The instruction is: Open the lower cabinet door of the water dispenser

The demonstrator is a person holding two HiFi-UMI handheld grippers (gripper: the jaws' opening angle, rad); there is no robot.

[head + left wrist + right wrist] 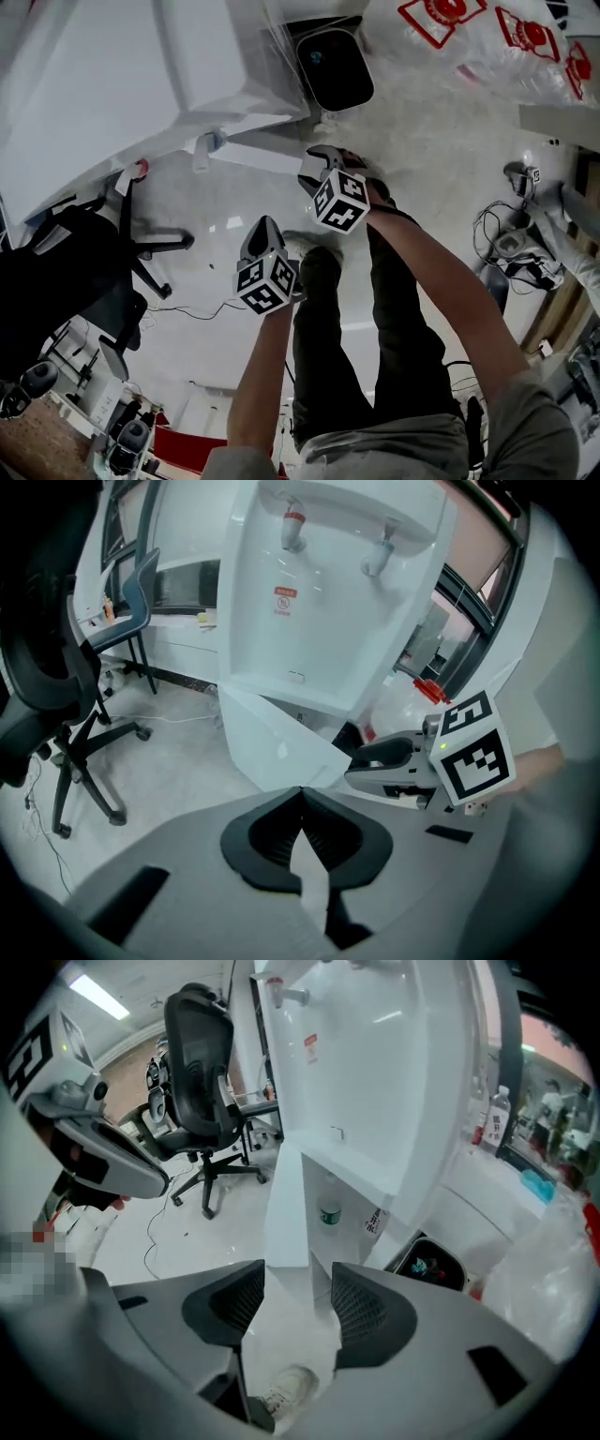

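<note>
**Since the door (286, 1211) is already swung out, right claw (298, 1274) is wide open and off it**

Looking down the right claw's own view, its jaws are about as far apart as they go, with nothing gripped. The door shows edge-on, dead ahead and lined up with the gap, just past the tips. The pads aren't pressing on it, and I honestly can't tell whether a tip brushes it. From the head view that claw sits right at the door's free end.

Left claw (300, 794) is the opposite: tips closed together and holding nothing, with only a pale sliver of floor (178, 771) showing lower down between the pads. It hangs back from the door, lower in the head view and clearly apart from the right claw, pointing at the door's outer face.

The door itself angles out from the bottom front of the dispenser (319, 602), hinged on the side toward the chair (56, 696), and its free edge reaches over to the right claw. The cabinet behind it is open, and the right gripper view shows a cup (329, 1213) with a green band inside. A dark bin (427, 1265) stands on the floor just past the dispenser's far side. One shoe (286, 1387) peeks out under the right claw.
</note>
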